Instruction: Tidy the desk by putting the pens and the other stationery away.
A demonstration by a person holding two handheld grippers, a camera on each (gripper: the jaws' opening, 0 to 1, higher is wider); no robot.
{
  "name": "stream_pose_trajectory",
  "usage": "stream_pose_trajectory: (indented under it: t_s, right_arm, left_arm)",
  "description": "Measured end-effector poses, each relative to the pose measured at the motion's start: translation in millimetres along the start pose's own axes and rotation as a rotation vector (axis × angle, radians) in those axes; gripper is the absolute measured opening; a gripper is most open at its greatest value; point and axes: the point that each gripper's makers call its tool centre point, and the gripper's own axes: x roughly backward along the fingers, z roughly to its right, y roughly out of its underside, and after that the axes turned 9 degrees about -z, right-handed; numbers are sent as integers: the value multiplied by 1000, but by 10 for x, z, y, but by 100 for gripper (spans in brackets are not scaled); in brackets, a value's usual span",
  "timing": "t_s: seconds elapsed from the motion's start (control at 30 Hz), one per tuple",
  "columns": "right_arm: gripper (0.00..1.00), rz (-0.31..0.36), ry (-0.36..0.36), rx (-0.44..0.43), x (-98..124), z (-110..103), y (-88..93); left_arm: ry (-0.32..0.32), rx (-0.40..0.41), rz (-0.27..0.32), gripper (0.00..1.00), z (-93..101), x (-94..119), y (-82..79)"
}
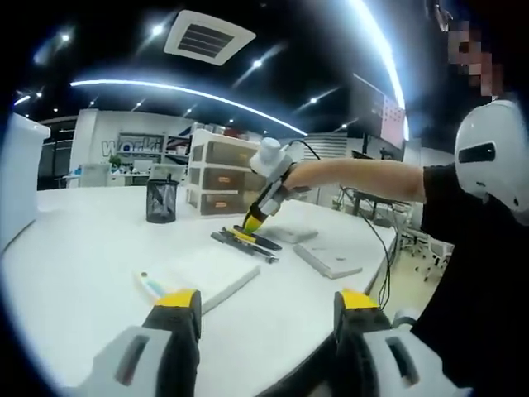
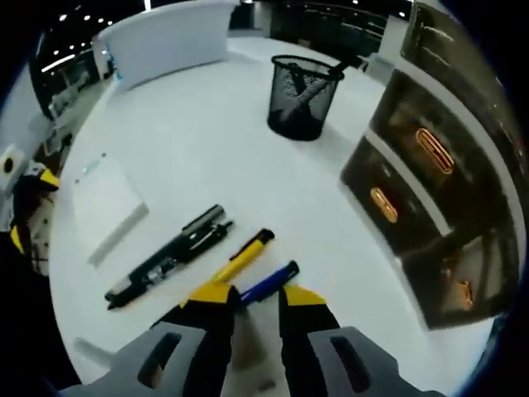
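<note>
Pens lie loose on my round white desk: in the right gripper view, from left to right, two black marker pens, a yellow pen and a blue pen. My right gripper is low over them, its jaws slightly apart with the blue pen's end between the tips, not clamped. Beyond stands a black mesh pen cup holding one dark pen, beside the brown three-drawer organiser. A white notebook lies left. My left gripper hangs open, holding nothing, above the desk edge.
</note>
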Motion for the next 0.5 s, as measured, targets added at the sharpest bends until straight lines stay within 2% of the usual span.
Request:
stream_pose_trajectory:
  t_s: [0.23, 0.5]
  right_arm:
    - [17, -10, -10, -20, -13, 5, -30]
    - [13, -65, -16, -55, -36, -7, -54]
  left_arm:
    - [-1, -2, -8, 65, 1, -22, 21]
    - [14, -8, -13, 64, 48, -65, 23]
